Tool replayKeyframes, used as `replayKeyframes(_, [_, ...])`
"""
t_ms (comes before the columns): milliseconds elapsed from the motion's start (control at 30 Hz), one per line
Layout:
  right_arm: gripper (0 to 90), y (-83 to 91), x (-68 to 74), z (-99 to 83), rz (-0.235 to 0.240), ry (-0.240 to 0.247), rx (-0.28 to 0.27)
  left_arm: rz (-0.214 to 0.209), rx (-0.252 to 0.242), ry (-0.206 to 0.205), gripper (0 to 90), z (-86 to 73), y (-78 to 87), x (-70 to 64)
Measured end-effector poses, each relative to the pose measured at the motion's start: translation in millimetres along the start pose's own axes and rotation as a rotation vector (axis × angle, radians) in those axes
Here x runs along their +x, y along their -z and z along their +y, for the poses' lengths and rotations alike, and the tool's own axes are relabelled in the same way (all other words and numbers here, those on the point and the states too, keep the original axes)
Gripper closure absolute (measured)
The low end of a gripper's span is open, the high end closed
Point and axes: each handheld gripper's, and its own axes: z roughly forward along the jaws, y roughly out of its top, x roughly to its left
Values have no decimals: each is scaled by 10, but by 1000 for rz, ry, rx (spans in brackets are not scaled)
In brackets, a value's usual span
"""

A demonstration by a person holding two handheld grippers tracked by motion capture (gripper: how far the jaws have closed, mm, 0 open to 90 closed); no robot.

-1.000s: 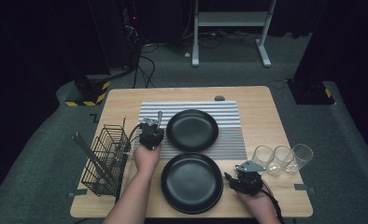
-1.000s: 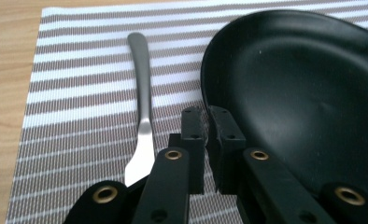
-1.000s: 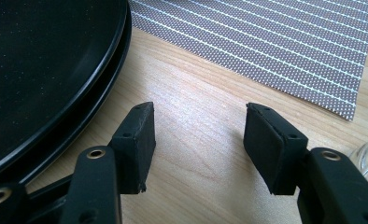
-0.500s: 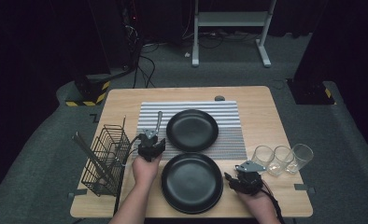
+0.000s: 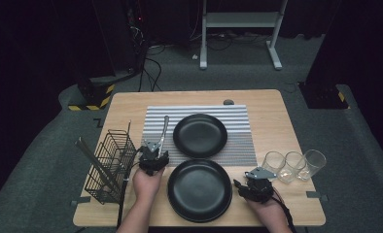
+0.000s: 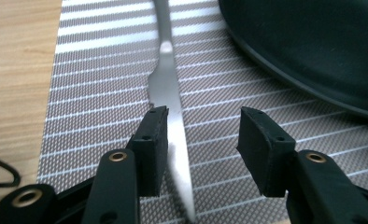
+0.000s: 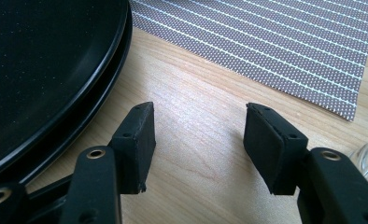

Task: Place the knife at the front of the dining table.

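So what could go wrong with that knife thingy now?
1. The left hand-held gripper is open around the flat knife; one jaw already sits against it, so closing might push it sideways instead of gripping it.
2. The knife lies close to the far black plate, so a slip could knock it.
3. The glasses near the right hand-held gripper could tip.

Left gripper (image 5: 154,156): compact black body, grey plate on top, lower left of the high view; thin dark cable (image 5: 122,199) trails toward the bottom edge. Jaws in its own view (image 6: 203,135): two black arms with brass-coloured rivet eyes, ending in blocky black pads (image 6: 153,149) with small pin holes.

Right gripper (image 5: 255,185): black, grey three-cornered plate, lower right; black cable (image 5: 287,216) alongside the forearm. Its jaws (image 7: 201,140) match: brass eyes, rectangular black pads (image 7: 136,144).

Forearms bare, no sleeves visible.
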Motion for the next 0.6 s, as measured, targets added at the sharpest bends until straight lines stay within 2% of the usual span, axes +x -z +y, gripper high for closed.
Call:
replayKeyframes(200, [434,0,2,0,0,-2,0,7,35,20,521,-34,-61,57])
replayKeyframes(367, [435,0,2,-1,0,-2,0,-6,34,35,565,-29,-56,79])
replayKeyframes(467, [435,1,2,0,0,-2,1,6,30,13,583,-39,-55,57])
replayKeyframes(600, [435,0,2,0,0,-2,0,6,27,7,602,-48,-48,50])
